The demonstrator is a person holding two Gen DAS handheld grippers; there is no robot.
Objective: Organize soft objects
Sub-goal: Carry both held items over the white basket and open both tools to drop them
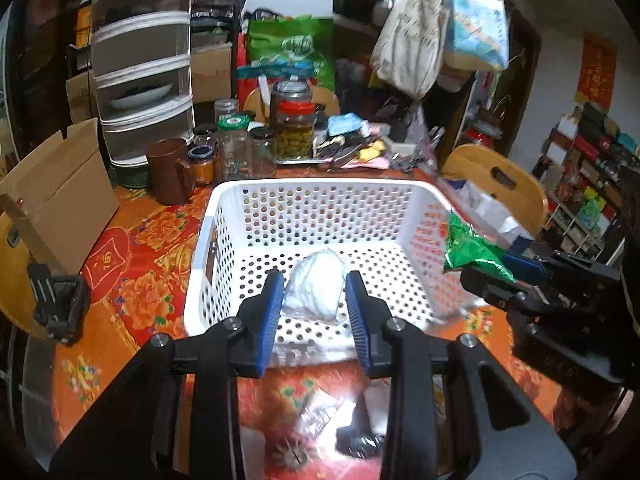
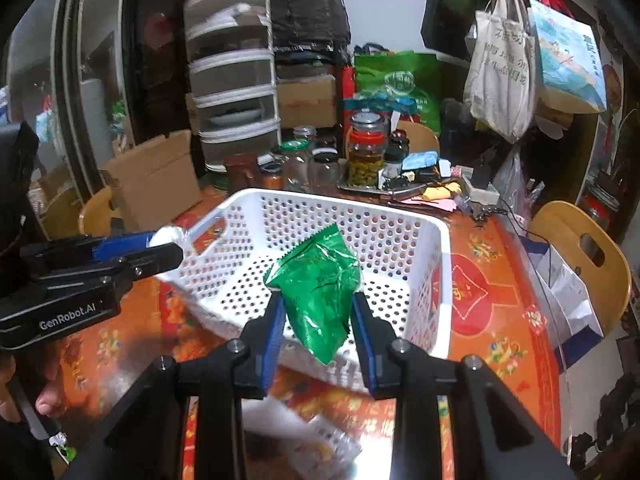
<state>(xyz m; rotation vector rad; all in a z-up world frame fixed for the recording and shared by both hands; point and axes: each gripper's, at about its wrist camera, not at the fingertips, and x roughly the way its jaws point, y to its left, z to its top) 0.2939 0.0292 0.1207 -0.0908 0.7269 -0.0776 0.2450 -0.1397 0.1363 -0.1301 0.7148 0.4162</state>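
L gripper (image 1: 314, 316) pinches a white packet (image 1: 316, 292) betw. its blue pads, over the near-left part of the white basket (image 1: 320, 188). R gripper (image 2: 318, 328) clamps a green packet (image 2: 320, 280) above the basket's near-right rim. Basket sits mid-tabletop, jars (image 1: 240, 148) at far edge.

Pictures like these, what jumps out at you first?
The big white basket full of holes sits mid-table on a bright orange flowery tablecloth. The right gripper holds a shiny green packet over it, and the left gripper holds a white plastic-wrapped bundle.
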